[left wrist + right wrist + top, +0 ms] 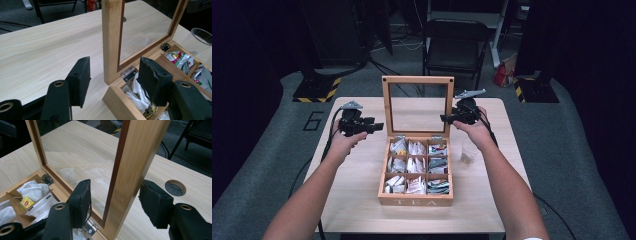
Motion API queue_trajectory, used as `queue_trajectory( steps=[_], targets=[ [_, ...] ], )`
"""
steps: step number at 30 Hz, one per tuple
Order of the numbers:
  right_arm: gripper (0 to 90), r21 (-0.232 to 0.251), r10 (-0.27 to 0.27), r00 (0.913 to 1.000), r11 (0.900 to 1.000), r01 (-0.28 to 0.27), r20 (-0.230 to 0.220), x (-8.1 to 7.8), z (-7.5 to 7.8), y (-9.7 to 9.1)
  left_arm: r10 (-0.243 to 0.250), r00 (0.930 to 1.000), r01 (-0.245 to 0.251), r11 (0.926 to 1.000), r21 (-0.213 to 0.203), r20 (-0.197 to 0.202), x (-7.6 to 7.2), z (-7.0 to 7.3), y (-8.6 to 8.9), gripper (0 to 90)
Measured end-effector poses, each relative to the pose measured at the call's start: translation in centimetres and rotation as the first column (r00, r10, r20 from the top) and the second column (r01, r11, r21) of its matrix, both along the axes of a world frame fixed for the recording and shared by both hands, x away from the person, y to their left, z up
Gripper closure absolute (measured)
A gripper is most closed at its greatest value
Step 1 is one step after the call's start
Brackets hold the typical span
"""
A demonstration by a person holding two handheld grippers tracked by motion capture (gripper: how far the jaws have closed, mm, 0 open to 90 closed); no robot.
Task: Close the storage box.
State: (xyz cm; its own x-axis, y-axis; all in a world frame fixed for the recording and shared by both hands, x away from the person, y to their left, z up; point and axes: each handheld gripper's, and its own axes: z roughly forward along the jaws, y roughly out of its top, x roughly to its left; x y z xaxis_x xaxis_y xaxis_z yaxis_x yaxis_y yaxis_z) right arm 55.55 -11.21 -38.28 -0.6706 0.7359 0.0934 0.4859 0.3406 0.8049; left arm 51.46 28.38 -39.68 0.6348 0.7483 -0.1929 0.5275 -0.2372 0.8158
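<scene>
A wooden tea box [416, 201] sits mid-table, its compartments full of tea bags [416, 164]. Its glass-paned lid [417, 79] stands upright. My left gripper [378, 126] hovers at the lid's left side. In the left gripper view it [117, 80] is open, with the lid's left post [111, 37] and hinge corner between the pads, untouched. My right gripper [445, 118] is at the lid's right side. It [116, 203] is open and straddles the right post [132, 170], the far pad close against the wood.
A clear empty glass [468, 152] stands right of the box, also seen as glass [202, 35]. The table [357, 200] has a round cable hole [175, 187] behind the lid. A folding chair [457, 45] stands beyond the far edge.
</scene>
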Motion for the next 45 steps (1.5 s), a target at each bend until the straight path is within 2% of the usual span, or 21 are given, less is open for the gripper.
queue_trajectory(
  steps=[4, 8, 9, 11, 17, 19, 22, 25, 29, 33, 38, 45],
  targets=[
    [41.8, 0.000, -0.008, 1.0000, 1.0000, 0.008, -0.002, 0.2, -0.2, 0.0, 0.000, 1.0000, 0.000, 1.0000, 0.003, -0.003, -0.1, 0.0, 0.1, 43.0],
    [41.4, 0.011, 0.007, 1.0000, 0.9999, -0.007, 0.001, 0.2, -0.2, 0.2, 0.002, 1.0000, -0.002, 1.0000, 0.003, 0.002, -0.2, 0.1, 0.1, 43.4],
    [39.4, 0.019, 0.019, 0.9998, 0.9996, -0.019, 0.005, 0.1, -0.2, 0.4, -0.004, 1.0000, 0.004, 1.0000, 0.005, -0.002, -0.2, 0.2, 0.2, 43.4],
    [37.2, 0.010, 0.009, 0.9999, 0.9999, -0.009, 0.005, -0.1, -0.1, 0.7, 0.000, 1.0000, 0.000, 1.0000, 0.000, 0.000, -0.2, 0.2, 0.2, 43.6],
    [46.4, 0.021, 0.012, 0.9998, 0.9997, -0.011, -0.016, -0.3, 0.3, 0.3, 0.003, 1.0000, -0.003, 1.0000, 0.003, 0.004, -0.1, 0.2, 0.3, 43.8],
    [47.1, 0.012, 0.012, 0.9999, 0.9999, -0.012, -0.012, -0.4, 0.4, 0.3, 0.004, 1.0000, -0.004, 1.0000, -0.004, 0.003, -0.1, 0.3, 0.2, 43.8],
    [50.6, 0.002, 0.012, 0.9999, 0.9999, -0.012, -0.008, -0.6, 0.5, 0.2, 0.003, 1.0000, -0.003, 1.0000, 0.008, 0.009, -0.1, 0.4, 0.1, 43.9],
    [52.5, 0.009, 0.005, 0.9998, 0.9999, -0.005, -0.020, -0.8, 0.7, 0.1, 0.001, 1.0000, -0.001, 0.9999, 0.011, 0.009, 0.0, 0.7, -0.2, 44.2],
    [57.6, -0.003, 0.009, 0.9999, 1.0000, -0.009, -0.014, -1.0, 0.8, 0.0, -0.001, 0.9998, 0.001, 0.9999, 0.010, 0.021, 0.1, 0.9, -0.6, 44.2],
    [63.9, 0.008, 0.002, 1.0000, 1.0000, -0.002, 0.000, -1.3, 0.7, -0.3, -0.013, 0.9996, 0.012, 0.9997, 0.023, 0.027, 0.2, 1.3, -1.2, 44.6],
    [64.5, 0.015, 0.005, 1.0000, 0.9999, -0.005, 0.003, -1.7, 0.7, -0.4, -0.019, 0.9994, 0.019, 0.9996, 0.020, 0.029, 0.2, 1.7, -1.7, 45.1],
    [64.3, 0.002, 0.018, 0.9997, 0.9998, -0.018, 0.016, -2.2, 0.8, -0.4, 0.000, 0.9982, -0.002, 0.9998, 0.021, 0.061, 0.5, 2.5, -2.8, 46.9]
  ],
)
